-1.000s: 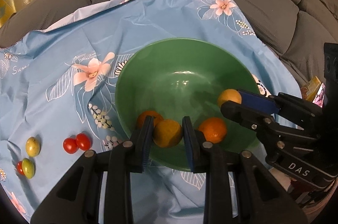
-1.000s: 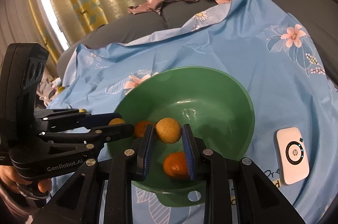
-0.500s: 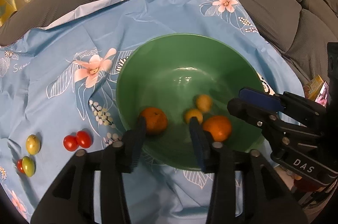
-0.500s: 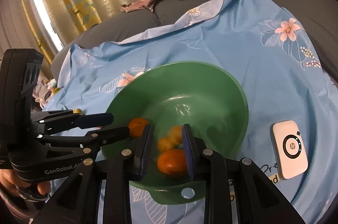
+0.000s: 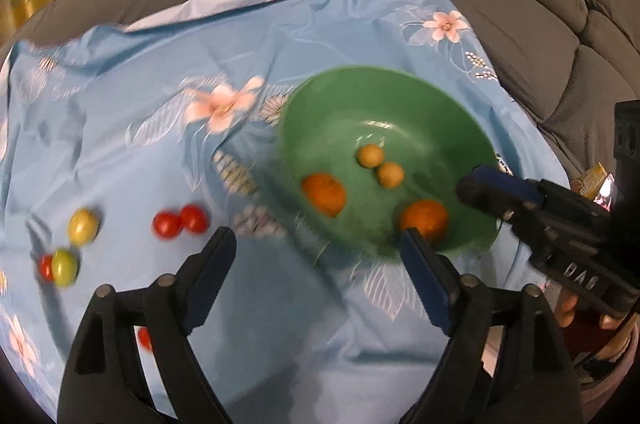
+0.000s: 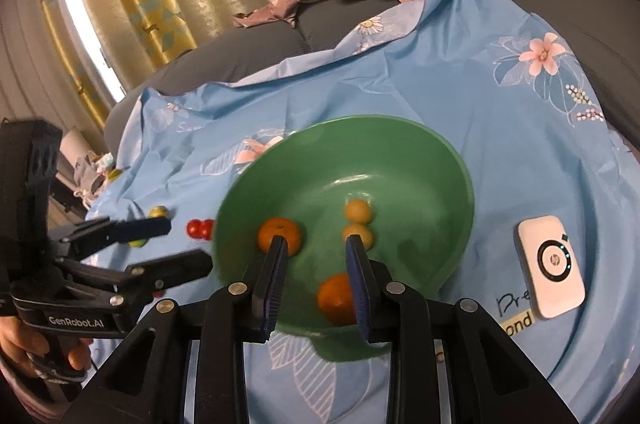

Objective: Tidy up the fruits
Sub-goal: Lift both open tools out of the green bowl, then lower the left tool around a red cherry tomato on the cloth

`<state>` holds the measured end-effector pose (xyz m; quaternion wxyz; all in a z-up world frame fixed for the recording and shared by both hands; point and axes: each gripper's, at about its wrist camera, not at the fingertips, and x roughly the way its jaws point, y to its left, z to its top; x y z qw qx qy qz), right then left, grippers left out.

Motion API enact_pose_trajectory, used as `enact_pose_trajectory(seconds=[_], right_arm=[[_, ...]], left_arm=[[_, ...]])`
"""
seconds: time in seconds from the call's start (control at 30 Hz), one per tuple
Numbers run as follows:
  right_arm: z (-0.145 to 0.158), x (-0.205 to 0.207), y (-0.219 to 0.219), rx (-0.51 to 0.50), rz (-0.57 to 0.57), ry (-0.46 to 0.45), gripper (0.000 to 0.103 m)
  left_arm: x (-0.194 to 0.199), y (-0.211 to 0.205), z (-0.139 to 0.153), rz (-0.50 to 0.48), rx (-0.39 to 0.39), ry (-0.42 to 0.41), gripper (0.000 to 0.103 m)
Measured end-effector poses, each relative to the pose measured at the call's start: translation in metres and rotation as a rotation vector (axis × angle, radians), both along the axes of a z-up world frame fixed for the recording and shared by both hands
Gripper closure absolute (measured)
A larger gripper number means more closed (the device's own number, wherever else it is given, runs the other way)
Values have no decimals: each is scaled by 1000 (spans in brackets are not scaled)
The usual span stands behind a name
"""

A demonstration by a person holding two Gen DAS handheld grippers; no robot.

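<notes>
Inside green bowl (image 5: 460,112), both released fruits; left gripper (image 5: 320,256) opening.

Green bowl (image 5: 460,112) holds orange and yellow fruits on a light-blue floral cloth (image 5: 320,24).

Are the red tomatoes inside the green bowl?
No, the tomatoes lie on the blue cloth, left of the bowl.
</notes>
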<state>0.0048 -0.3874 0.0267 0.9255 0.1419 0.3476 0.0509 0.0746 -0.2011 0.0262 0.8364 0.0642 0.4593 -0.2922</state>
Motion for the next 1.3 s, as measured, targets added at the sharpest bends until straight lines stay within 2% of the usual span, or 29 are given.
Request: enact_pose_trajectory(seconds=[0.37, 0.83, 1.07, 1.3], right_arm=[[14, -14, 43, -37, 103, -28, 68], [19, -18, 98, -84, 237, -28, 67], [10, -13, 119, -96, 287, 6, 67], [-2, -6, 131, -101, 322, 39, 67]], left_arm=[[-27, 71, -6, 150, -24, 30, 7], [-54, 141, -18, 271, -29, 30, 6], [-55, 158, -39, 305, -29, 72, 6], [-48, 158, -48, 298, -37, 89, 7]])
